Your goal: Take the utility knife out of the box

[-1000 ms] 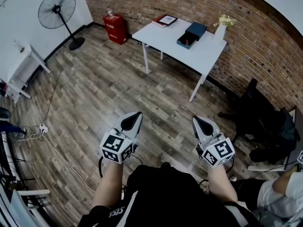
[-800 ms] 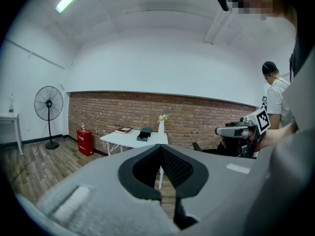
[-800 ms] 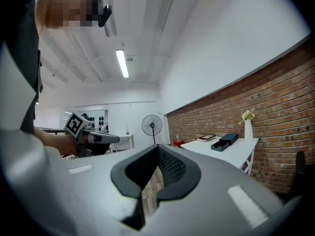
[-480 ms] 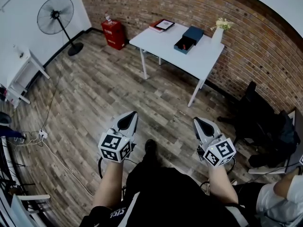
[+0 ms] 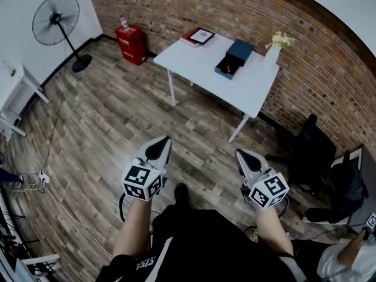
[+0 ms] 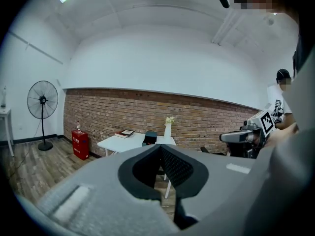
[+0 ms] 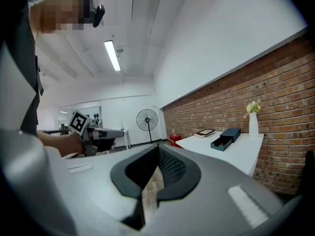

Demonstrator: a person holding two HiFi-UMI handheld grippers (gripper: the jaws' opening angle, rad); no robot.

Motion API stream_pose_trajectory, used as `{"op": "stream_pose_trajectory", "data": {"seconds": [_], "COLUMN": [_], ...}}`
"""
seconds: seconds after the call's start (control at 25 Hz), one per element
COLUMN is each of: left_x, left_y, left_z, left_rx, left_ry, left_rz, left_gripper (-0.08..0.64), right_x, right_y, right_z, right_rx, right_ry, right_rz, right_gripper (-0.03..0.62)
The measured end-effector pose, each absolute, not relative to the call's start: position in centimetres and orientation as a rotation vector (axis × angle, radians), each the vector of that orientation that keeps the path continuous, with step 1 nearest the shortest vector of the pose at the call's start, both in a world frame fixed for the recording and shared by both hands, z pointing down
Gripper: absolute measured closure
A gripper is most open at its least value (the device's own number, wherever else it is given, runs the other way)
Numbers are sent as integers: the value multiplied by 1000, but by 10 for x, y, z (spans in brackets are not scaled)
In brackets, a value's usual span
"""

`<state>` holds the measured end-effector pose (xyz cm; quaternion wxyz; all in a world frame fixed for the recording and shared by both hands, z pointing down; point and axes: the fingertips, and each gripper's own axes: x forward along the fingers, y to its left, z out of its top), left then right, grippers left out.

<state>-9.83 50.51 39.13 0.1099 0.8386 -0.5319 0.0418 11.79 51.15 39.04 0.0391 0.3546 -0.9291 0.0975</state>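
A dark blue box (image 5: 228,67) lies open on the white table (image 5: 202,60) by the brick wall, something red showing inside it; its lid (image 5: 241,47) rests beside it. The box (image 7: 222,142) also shows in the right gripper view and, small, the box (image 6: 149,138) in the left gripper view. The knife itself I cannot make out. My left gripper (image 5: 165,140) and right gripper (image 5: 240,154) are held side by side over the wooden floor, well short of the table, both shut and empty.
On the table stand a white vase with flowers (image 5: 275,49) and a book with a tablet (image 5: 198,36). A red case (image 5: 131,43) and a standing fan (image 5: 57,23) are to the left. A black chair (image 5: 308,151) stands right of the table. Another person (image 5: 352,251) is at bottom right.
The view has shifted toward the table, which now sits closer and lower in the head view. Both grippers have travelled forward with it, still shut.
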Motion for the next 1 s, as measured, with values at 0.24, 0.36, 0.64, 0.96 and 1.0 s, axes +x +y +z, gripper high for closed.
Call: {"op": "stream_pose_trajectory", "data": {"seconds": [0.24, 0.36, 0.64, 0.96, 1.0], "left_x": [-128, -138, -165, -177, -177], "left_y": [442, 416, 365, 324, 320], "left_z": [391, 390, 389, 400, 402], "left_rx": [2476, 2489, 2515, 2522, 2521], "left_ry": [-1525, -1506, -1463, -1412, -1406], "left_rz": [128, 123, 114, 114, 116], "left_gripper": [553, 554, 553, 554, 554], "right_x": [81, 72, 48, 31, 32], "right_y": [454, 430, 380, 352, 348], "right_z": [386, 388, 392, 405, 407], "right_rx": [1088, 1114, 1171, 1198, 1202], "right_ry": [-2832, -2813, -2774, -2733, -2727], "right_rz": [300, 311, 330, 371, 378], "right_gripper": [592, 592, 592, 592, 592]}}
